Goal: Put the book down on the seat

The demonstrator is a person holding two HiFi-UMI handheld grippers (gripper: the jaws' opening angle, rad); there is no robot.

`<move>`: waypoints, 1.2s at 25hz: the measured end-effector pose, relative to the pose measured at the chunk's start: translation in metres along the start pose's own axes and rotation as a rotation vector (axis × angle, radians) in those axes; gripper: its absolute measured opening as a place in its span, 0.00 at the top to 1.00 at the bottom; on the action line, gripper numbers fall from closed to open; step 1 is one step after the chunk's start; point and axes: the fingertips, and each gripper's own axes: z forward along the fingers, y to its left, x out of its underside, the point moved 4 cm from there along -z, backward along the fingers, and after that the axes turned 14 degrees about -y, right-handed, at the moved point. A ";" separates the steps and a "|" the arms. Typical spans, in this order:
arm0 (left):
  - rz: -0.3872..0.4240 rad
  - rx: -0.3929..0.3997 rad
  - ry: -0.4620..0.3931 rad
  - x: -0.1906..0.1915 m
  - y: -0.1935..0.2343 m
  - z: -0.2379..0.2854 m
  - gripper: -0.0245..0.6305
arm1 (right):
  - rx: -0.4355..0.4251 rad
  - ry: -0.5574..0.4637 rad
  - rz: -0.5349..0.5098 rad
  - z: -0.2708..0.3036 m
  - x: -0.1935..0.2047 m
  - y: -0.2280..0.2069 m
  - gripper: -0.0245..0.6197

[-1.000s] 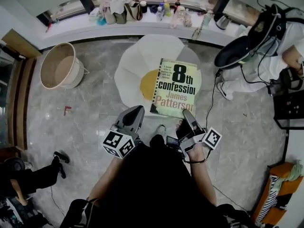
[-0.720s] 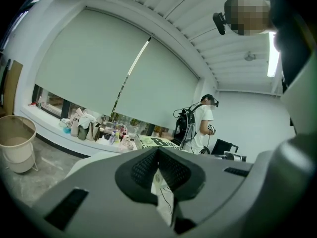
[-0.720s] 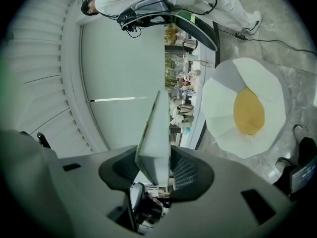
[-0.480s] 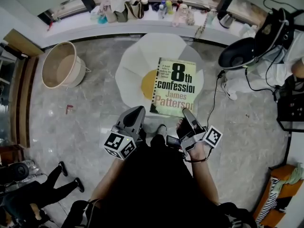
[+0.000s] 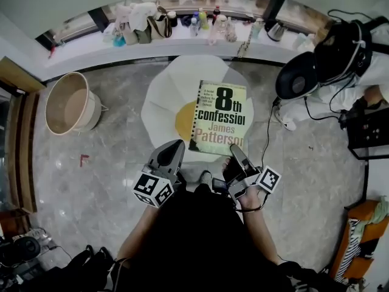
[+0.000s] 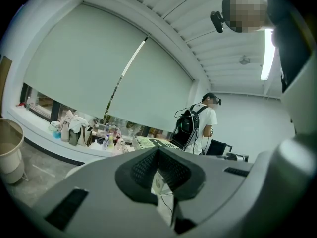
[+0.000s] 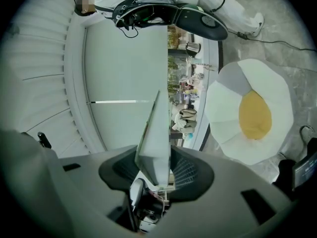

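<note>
Our right tool (image 5: 234, 149) clamps the book (image 5: 220, 117) by its near edge, flat above the seat (image 5: 163, 96) for lowering. Our left tool (image 5: 172, 148) hangs closed, empty.

A beige tub (image 5: 68, 105) is standing on the marble floor (image 5: 91, 163); bottles (image 5: 200, 22) and bags (image 5: 146, 29) are lining the window ledge (image 5: 85, 44).

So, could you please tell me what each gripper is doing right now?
Left gripper: closed, empty.
Right gripper: closed on the edge of the yellow-green paperback book.
</note>
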 end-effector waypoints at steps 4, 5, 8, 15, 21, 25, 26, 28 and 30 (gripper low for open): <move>0.009 0.030 0.003 -0.003 0.001 0.003 0.95 | -0.009 -0.019 -0.006 -0.002 0.004 0.005 0.68; 0.010 0.037 0.002 -0.005 0.002 0.003 0.95 | -0.009 -0.025 -0.009 -0.002 0.005 0.006 0.68; 0.003 0.062 0.006 -0.015 0.031 0.006 0.95 | -0.002 -0.048 -0.015 0.022 0.022 0.008 0.68; -0.013 0.133 0.033 -0.039 0.118 0.015 0.95 | 0.008 -0.112 -0.025 0.090 0.071 0.004 0.68; -0.017 0.164 0.057 -0.043 0.144 0.022 0.95 | 0.022 -0.133 -0.033 0.107 0.079 0.005 0.68; -0.031 0.156 0.064 -0.045 0.158 0.031 0.95 | 0.040 -0.129 -0.035 0.119 0.077 0.004 0.68; -0.032 0.154 0.065 -0.045 0.159 0.033 0.95 | 0.040 -0.128 -0.026 0.120 0.076 0.003 0.68; -0.031 0.152 0.063 -0.045 0.158 0.034 0.95 | 0.040 -0.122 -0.010 0.123 0.072 -0.001 0.68; -0.034 0.148 0.063 -0.044 0.158 0.035 0.95 | 0.042 -0.109 -0.010 0.127 0.069 -0.004 0.68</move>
